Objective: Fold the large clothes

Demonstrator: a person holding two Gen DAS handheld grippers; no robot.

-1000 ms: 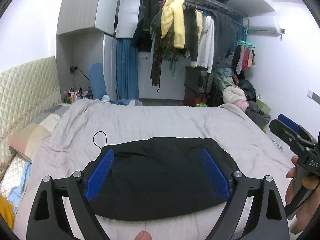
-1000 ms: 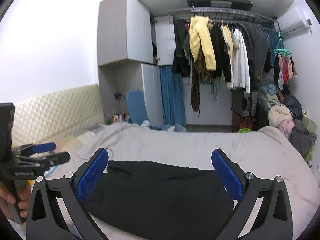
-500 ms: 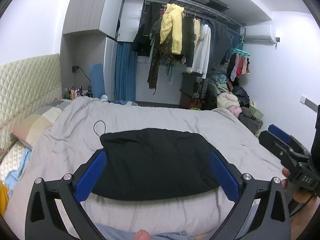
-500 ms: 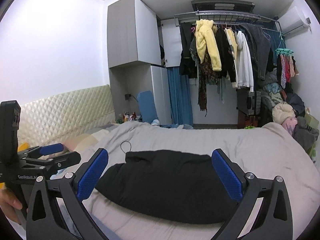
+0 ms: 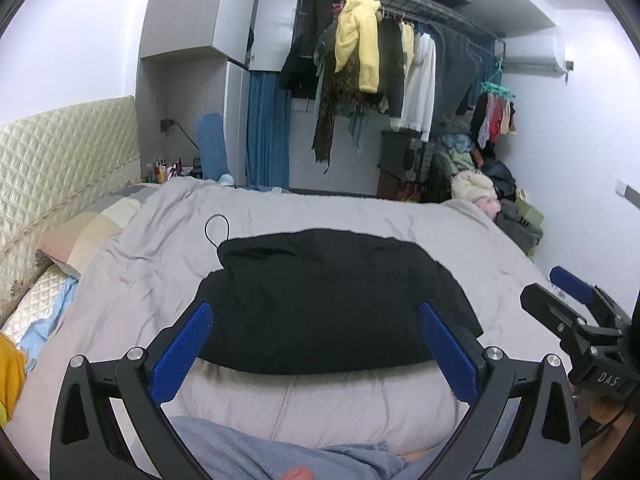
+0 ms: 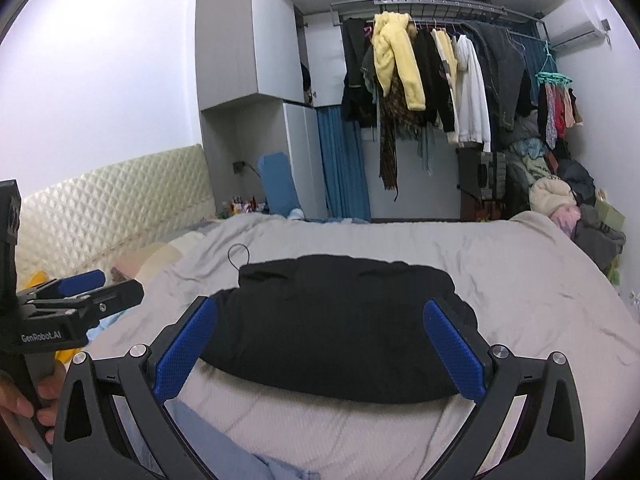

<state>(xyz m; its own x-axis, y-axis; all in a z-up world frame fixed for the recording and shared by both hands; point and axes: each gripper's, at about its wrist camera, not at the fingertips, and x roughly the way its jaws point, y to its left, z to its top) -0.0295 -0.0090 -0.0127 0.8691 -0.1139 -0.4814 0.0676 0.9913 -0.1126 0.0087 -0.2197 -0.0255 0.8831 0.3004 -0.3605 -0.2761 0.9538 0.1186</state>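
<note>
Black folded cloth garment [image 5: 328, 300] lies flat on the grey bed cover [image 5: 160, 252], bare cover along every edge; left gripper [image 5: 316, 344] and right gripper [image 6: 320, 340] hover spread apart, grasping nothing.

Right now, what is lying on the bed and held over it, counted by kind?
Black folded garment: 1
Grippers, left gripper and right gripper, both open and empty: 2
Pillow near the headboard: 1
Total: 4

Bedside bottles [image 5: 162, 168] too small
</note>
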